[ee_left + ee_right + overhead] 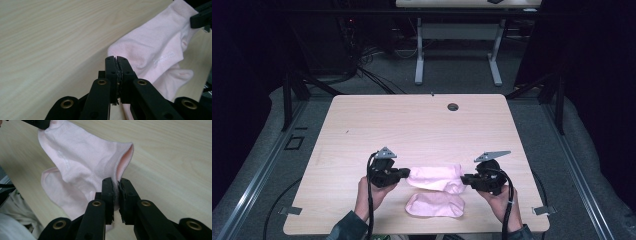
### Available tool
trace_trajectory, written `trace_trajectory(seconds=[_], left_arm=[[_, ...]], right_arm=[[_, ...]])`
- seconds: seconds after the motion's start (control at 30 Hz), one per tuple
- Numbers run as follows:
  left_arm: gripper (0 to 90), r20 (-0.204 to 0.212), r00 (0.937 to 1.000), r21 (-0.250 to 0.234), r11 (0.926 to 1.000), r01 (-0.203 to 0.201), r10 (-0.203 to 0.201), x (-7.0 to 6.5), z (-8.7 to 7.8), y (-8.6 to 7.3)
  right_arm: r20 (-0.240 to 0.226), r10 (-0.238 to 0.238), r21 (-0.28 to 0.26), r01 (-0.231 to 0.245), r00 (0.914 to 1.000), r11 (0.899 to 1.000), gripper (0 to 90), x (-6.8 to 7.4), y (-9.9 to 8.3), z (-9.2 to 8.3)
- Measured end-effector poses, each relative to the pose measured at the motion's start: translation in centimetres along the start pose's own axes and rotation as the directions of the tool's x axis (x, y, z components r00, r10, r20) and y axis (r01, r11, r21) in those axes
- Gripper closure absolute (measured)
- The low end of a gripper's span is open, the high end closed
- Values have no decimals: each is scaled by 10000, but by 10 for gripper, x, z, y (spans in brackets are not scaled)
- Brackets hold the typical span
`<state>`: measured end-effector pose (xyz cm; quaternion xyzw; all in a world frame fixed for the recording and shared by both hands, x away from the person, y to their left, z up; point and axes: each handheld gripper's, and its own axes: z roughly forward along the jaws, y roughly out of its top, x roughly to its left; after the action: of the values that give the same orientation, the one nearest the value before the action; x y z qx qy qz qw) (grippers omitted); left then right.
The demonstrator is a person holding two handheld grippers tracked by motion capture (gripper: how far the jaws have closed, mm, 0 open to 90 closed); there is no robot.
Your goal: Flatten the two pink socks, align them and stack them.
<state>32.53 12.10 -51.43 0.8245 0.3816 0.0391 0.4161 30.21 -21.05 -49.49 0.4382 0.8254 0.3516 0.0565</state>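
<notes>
A pink sock [437, 176] hangs stretched between my two grippers, just above the near part of the wooden table [412, 125]. My left gripper [406, 173] is shut on its closed end [150, 47]; the jaws [116, 60] are pressed together at the fabric's edge. My right gripper [464, 178] is shut on the rim of the open cuff [125, 155], with its jaws [117, 182] pinching the fabric. A second pink sock [435, 205] lies flat on the table below the held one, near the front edge, and peeks out under it [53, 187].
A round cable hole [453, 106] sits at the table's far middle. Bare wood spreads beyond and to both sides of the socks. Another table's legs [419, 55] stand farther back, with cables on the floor. Both hands rest close to the front edge.
</notes>
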Motion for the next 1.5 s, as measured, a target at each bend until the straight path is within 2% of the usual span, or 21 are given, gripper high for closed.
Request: trace_trajectory(seconds=[0.03, 0.1, 0.17, 0.4, 0.47, 0.5, 0.57, 0.6, 0.63, 0.67, 0.7, 0.8, 0.83, 0.9, 0.93, 1.0, 1.13, 1.17, 1.27, 1.33, 1.5], left_arm=[[884, 186, 9997, 65, 9999, 133, -135, -3, -1, -8], [884, 237, 9996, 84, 9998, 178, -180, -6, -2, -13], [884, 457, 9979, 137, 9989, 443, -449, -10, -5, -21], [884, 443, 9979, 319, 9984, 468, -481, -21, -9, -38], [884, 238, 9991, 408, 9986, 329, -339, -23, -8, -43], [884, 230, 9992, 466, 9984, 307, -318, -24, -6, -45], [884, -157, 9999, 752, 9972, -13, 24, -28, 0, -50], [883, -206, 9997, 818, 9966, -115, 132, -29, 2, -52], [882, -423, 9981, 1061, 9936, -392, 439, -32, 7, -56], [882, -423, 9981, 1061, 9936, -392, 439, -32, 7, -56], [881, -561, 9967, 1122, 9924, -514, 580, -35, 10, -59], [881, -737, 9944, 1183, 9907, -671, 761, -36, 12, -61], [881, -803, 9933, 1225, 9898, -727, 829, -36, 12, -61], [880, -966, 9895, 1307, 9869, -949, 1079, -37, 12, -62], [880, -966, 9895, 1307, 9869, -949, 1079, -37, 12, -62], [879, -1181, 9840, 1342, 9840, -1176, 1337, -39, 14, -65], [878, -1210, 9831, 1482, 9818, -1189, 1373, -38, 16, -67], [878, -1195, 9830, 1548, 9806, -1200, 1392, -38, 16, -68], [876, -1250, 9821, 1540, 9806, -1211, 1409, -38, 17, -68], [874, -1240, 9825, 1601, 9800, -1182, 1387, -38, 18, -68], [836, -1283, 9817, 1625, 9795, -1192, 1408, -36, 19, -67]], right_arm=[[-181, 55, 34, -55, 9998, 10000, 829, 3, -5, -3], [-191, 4, 143, -1, 9998, 9999, 829, 4, -6, -5], [-281, 46, 307, -37, 9996, 9995, 829, 11, -12, -9], [-324, -91, 919, 120, 9994, 9957, 829, 24, -20, -13], [-328, -115, 1126, 151, 9994, 9935, 827, 25, -23, -10], [-216, -203, 1334, 230, 9996, 9908, 824, 24, -26, -3], [-211, -177, 1374, 205, 9996, 9903, 820, 23, -27, 2], [-43, -199, 1639, 203, 9998, 9863, 815, 21, -29, 9], [270, -310, 1864, 254, 9992, 9821, 814, 20, -32, 19], [270, -310, 1864, 254, 9992, 9821, 814, 20, -32, 19], [340, -401, 2068, 322, 9986, 9779, 812, 20, -34, 28], [438, -501, 2050, 402, 9978, 9779, 812, 19, -36, 34], [354, -394, 1914, 319, 9986, 9810, 811, 19, -37, 37], [592, -606, 1912, 483, 9964, 9804, 806, 19, -38, 40], [652, -672, 1890, 538, 9956, 9805, 804, 19, -39, 42], [719, -755, 1940, 603, 9946, 9792, 804, 19, -40, 45], [759, -767, 1948, 606, 9942, 9790, 804, 18, -42, 48], [743, -633, 1822, 488, 9952, 9821, 804, 19, -43, 49], [742, -743, 1946, 586, 9945, 9791, 804, 18, -43, 48], [691, -691, 1876, 551, 9952, 9807, 803, 18, -43, 49], [622, -639, 1817, 517, 9960, 9820, 790, 16, -44, 50]])
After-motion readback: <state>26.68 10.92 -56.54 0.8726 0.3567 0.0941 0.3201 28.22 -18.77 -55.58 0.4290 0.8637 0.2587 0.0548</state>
